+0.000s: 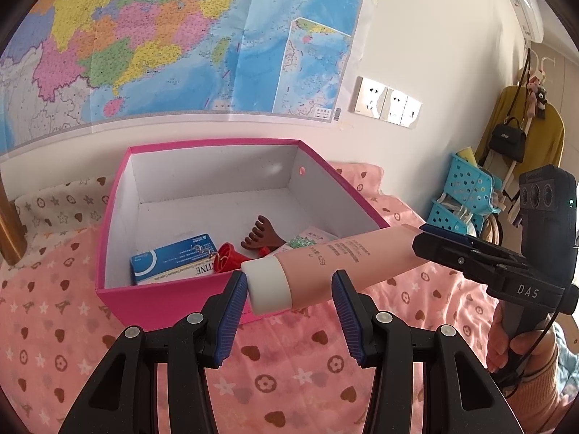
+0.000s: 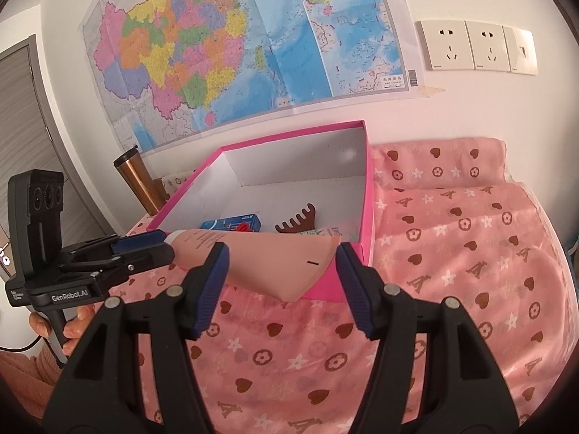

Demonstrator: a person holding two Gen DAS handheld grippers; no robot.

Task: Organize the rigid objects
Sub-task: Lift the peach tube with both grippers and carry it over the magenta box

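Note:
A pink tube with a white cap [image 1: 325,264] hangs in the air in front of the pink box [image 1: 173,298]. Both grippers stand around it. My left gripper [image 1: 287,303] has its jaws apart around the white cap; the left pad touches the cap. My right gripper [image 2: 282,271] has its jaws apart around the tube's flat crimped end [image 2: 275,264]. In the left wrist view the right gripper's fingers [image 1: 448,249] look closed on that end. The box holds a blue carton [image 1: 173,258], a red piece [image 1: 226,258] and a brown comb-like piece [image 1: 262,237].
The box stands on a bed with a pink patterned sheet [image 2: 452,253]. A map [image 2: 235,43] and sockets [image 2: 474,45] are on the wall behind. A copper tumbler [image 2: 135,177] stands left of the box. Blue baskets [image 1: 466,195] stand at the right.

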